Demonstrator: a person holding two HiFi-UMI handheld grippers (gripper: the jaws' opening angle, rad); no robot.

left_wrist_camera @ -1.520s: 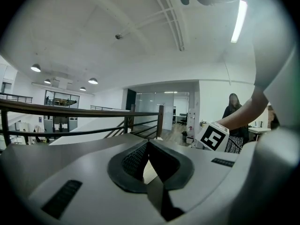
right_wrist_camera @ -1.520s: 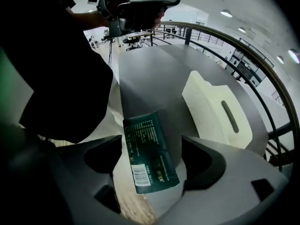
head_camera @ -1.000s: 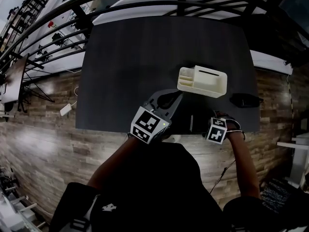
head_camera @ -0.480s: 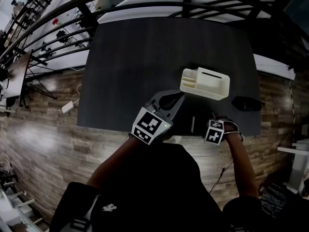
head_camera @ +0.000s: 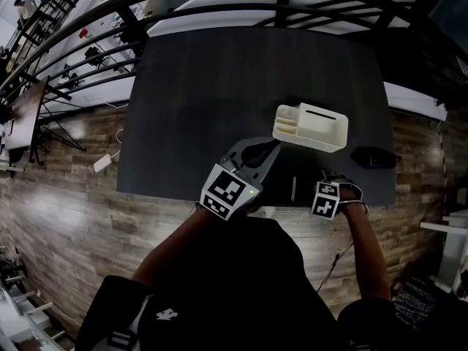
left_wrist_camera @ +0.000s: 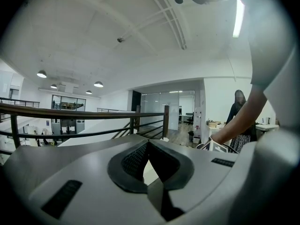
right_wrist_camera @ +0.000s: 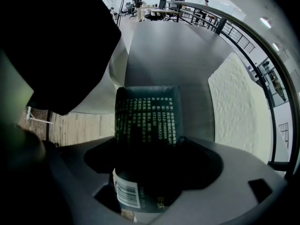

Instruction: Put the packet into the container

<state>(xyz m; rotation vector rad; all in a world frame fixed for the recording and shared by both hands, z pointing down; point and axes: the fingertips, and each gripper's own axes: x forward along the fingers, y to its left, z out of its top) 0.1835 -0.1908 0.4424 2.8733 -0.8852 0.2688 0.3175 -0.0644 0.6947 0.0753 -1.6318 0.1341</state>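
The dark green packet point(right_wrist_camera: 147, 125), with white print and a barcode, lies between the jaws of my right gripper point(right_wrist_camera: 150, 172), which are closing around it. In the head view the packet point(head_camera: 292, 189) sits at the table's front edge, with the right gripper point(head_camera: 301, 190) reaching in from the right. The cream container point(head_camera: 311, 126), divided into compartments, stands just beyond it; its textured wall point(right_wrist_camera: 234, 107) fills the right of the right gripper view. My left gripper point(head_camera: 272, 146) hovers left of the container, tilted up toward the ceiling. Its fingertips point(left_wrist_camera: 148, 142) meet with nothing between them.
A dark table point(head_camera: 219, 86) spans the scene, with a black object point(head_camera: 373, 156) near its right edge. Black railings point(head_camera: 110, 42) run behind and to the left. Wood flooring point(head_camera: 66, 218) surrounds the table. A person point(left_wrist_camera: 239, 107) stands far off.
The head view has shifted slightly. Both grippers, the packet and the container hold nearly the same places.
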